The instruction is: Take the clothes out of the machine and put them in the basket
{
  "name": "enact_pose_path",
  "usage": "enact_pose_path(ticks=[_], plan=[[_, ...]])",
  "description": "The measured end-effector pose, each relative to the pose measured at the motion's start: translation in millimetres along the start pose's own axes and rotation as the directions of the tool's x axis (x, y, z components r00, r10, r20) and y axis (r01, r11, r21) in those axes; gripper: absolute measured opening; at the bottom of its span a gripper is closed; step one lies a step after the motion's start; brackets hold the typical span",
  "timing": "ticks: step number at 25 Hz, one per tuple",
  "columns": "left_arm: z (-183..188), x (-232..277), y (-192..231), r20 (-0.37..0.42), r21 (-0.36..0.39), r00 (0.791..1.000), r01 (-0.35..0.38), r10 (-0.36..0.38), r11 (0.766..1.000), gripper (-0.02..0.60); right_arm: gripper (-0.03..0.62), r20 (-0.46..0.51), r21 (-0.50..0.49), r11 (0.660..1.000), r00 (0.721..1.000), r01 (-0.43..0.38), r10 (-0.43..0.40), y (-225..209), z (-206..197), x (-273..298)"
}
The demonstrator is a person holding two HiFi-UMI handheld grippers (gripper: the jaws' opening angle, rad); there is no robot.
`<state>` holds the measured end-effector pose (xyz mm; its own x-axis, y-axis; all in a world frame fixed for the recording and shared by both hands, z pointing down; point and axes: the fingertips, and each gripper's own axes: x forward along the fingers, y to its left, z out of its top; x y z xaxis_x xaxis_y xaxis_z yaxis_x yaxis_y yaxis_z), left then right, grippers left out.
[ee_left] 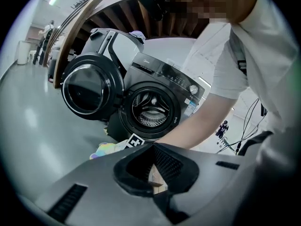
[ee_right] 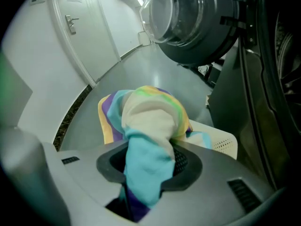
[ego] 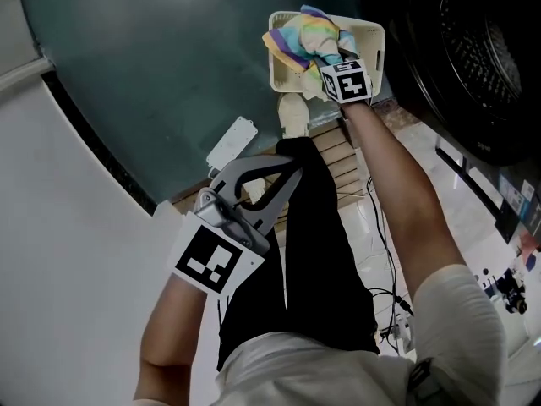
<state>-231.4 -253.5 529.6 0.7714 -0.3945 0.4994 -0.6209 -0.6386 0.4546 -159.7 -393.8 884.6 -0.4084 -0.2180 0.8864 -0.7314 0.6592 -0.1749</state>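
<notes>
Garment (ego: 304,34) clamped in right gripper (ego: 331,62), long axis trailing down toward basket (ego: 373,37)

No legible text, brand or number found.
Washing machine (ee_left: 150,108): lettering on control panel (ee_left: 171,74) and stickers (ee_left: 190,106) at right of its front noted; print too small to be read.
Left of washing machine: black-and-white square marker (ego: 348,81) borne on cube of right gripper (ee_right: 149,149); like marker (ego: 207,259) borne on left gripper (ego: 292,174). Pattern only, no characters.
</notes>
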Motion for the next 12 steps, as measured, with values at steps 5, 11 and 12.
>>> enact_pose_path(ticks=[5, 11, 12], plan=[[-11, 21, 15, -0.02, -0.034, 1.0, 0.008, -0.008, 0.999, -0.003, 0.15, -0.043, -0.031, 0.999, 0.998, -0.037, 0.035, -9, -11, 36], [-25, 32, 36, -0.026, -0.061, 1.0, 0.001, -0.003, 0.998, -0.003, 0.174, -0.098, -0.06, 0.996, 0.994, -0.062, 0.055, -16, -30, 76], [-28, 33, 38, -0.029, -0.072, 1.0, 0.001, -0.003, 0.997, -0.003, 0.191, -0.097, -0.064, 0.996, 0.994, -0.054, 0.047, -18, -30, 81]])
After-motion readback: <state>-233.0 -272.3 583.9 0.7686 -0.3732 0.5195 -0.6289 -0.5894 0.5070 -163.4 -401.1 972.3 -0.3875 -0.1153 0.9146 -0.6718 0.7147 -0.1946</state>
